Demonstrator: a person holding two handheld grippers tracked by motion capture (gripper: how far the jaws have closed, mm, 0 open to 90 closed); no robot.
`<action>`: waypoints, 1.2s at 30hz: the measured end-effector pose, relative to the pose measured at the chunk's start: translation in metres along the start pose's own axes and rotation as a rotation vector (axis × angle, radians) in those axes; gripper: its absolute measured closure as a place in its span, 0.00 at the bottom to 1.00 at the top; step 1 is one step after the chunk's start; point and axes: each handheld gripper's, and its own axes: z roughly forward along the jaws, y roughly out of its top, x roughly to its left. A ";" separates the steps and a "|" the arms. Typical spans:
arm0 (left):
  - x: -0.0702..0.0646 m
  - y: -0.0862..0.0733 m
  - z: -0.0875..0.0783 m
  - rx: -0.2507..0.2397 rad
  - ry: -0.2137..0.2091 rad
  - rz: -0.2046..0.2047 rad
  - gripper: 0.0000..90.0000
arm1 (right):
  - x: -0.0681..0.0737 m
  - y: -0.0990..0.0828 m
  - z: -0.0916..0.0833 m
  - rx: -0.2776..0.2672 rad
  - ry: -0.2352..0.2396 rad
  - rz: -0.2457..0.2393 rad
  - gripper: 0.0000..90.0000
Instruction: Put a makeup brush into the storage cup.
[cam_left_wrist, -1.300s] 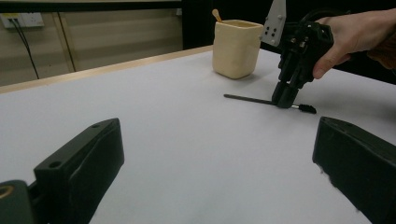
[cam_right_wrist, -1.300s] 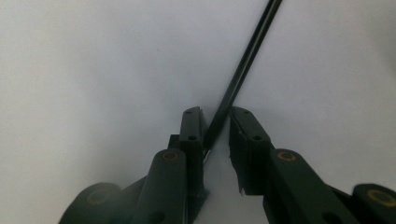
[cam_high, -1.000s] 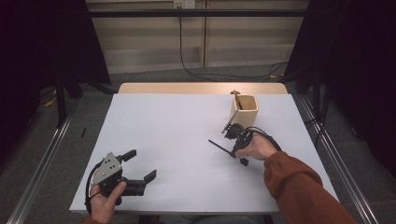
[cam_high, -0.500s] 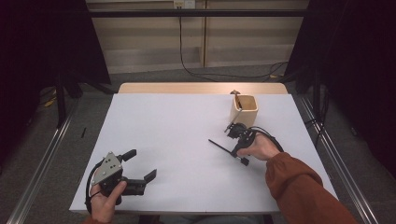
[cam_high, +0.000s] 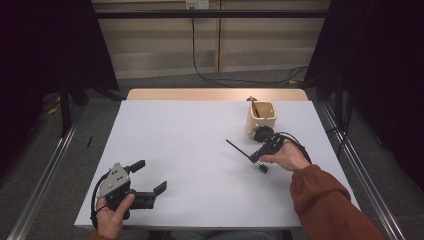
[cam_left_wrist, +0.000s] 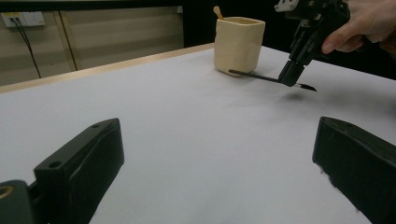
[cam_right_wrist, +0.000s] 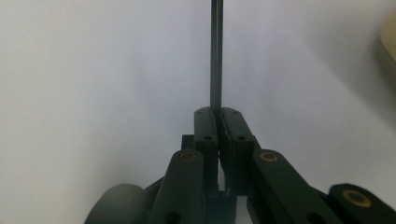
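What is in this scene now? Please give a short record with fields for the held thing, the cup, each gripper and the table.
held thing: thin black stick, clamped near one end, held just above the table, its long end pointing away from the cup
cup: beige cup, upright at the far right, a wooden utensil standing inside
right gripper: shut on the stick, beside the cup
left gripper: jaws wide open, nothing between them, near the front left edge
table: white table top
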 end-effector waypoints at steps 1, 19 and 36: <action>0.000 0.000 0.000 0.000 0.001 0.001 0.02 | 0.001 -0.001 -0.001 -0.008 0.010 -0.012 0.96; 0.000 0.000 0.000 0.000 -0.007 -0.009 0.02 | 0.001 -0.022 -0.020 -0.313 0.065 -0.014 0.96; -0.001 0.001 -0.002 -0.004 -0.014 0.000 0.02 | -0.002 -0.036 -0.039 -0.615 0.079 -0.049 0.95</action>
